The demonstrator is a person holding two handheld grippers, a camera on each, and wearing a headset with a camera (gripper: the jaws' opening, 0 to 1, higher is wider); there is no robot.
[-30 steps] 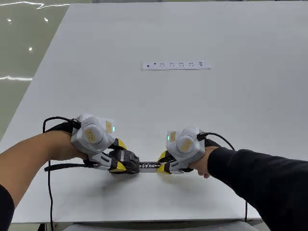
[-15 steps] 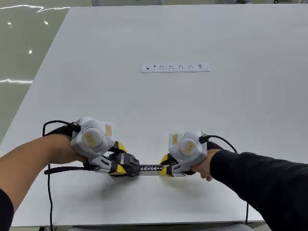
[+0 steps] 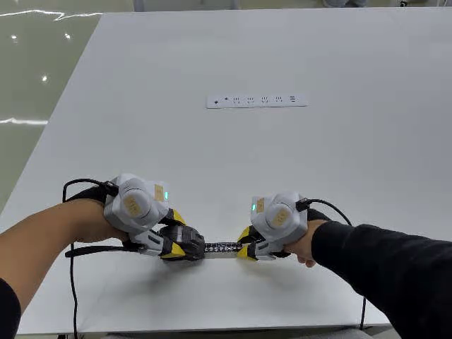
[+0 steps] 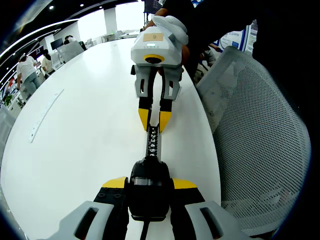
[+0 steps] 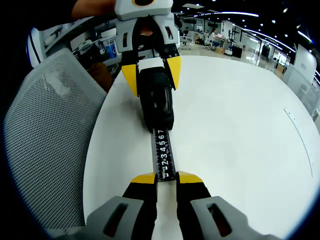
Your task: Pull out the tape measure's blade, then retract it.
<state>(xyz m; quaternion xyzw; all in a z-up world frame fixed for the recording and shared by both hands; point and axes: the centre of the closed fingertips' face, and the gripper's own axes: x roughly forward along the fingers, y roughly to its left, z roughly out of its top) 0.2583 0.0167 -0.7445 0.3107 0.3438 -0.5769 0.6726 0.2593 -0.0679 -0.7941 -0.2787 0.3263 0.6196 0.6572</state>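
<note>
Fingers [image 4: 115, 182] of the left gripper [image 4: 149, 184] are clamping the black case [image 4: 149, 192] of the tape measure from both sides, while the fingers [image 5: 145, 179] of the right gripper [image 5: 166, 178] are pinching the free end of the blade [image 5: 163, 152], their yellow tips closed on it. The case is resting on the white surface [image 3: 282, 162] close to its near edge, and the blade is running out of the case mouth straight toward the right gripper, lying flat with its numbered face up. A short numbered stretch is showing between case and fingertips. The two grippers are facing each other along one line, so the blade's long axis is coinciding with the line joining them (in each gripper view the opposite gripper is sitting dead ahead). The left gripper is the one at the case; the right gripper is standing just off the case mouth, at the blade tip. A white power strip [image 3: 257, 100] is lying well beyond the case, toward the far side, and a mesh chair [image 4: 260, 125] is standing off the near edge beside the case. Judged from this arrangement, the pull-out is under way but short; lengthening it is depending on the right gripper travelling directly away from the case along the blade's axis while the left is anchoring the case, since a sideways pull would likely kink the blade.
</note>
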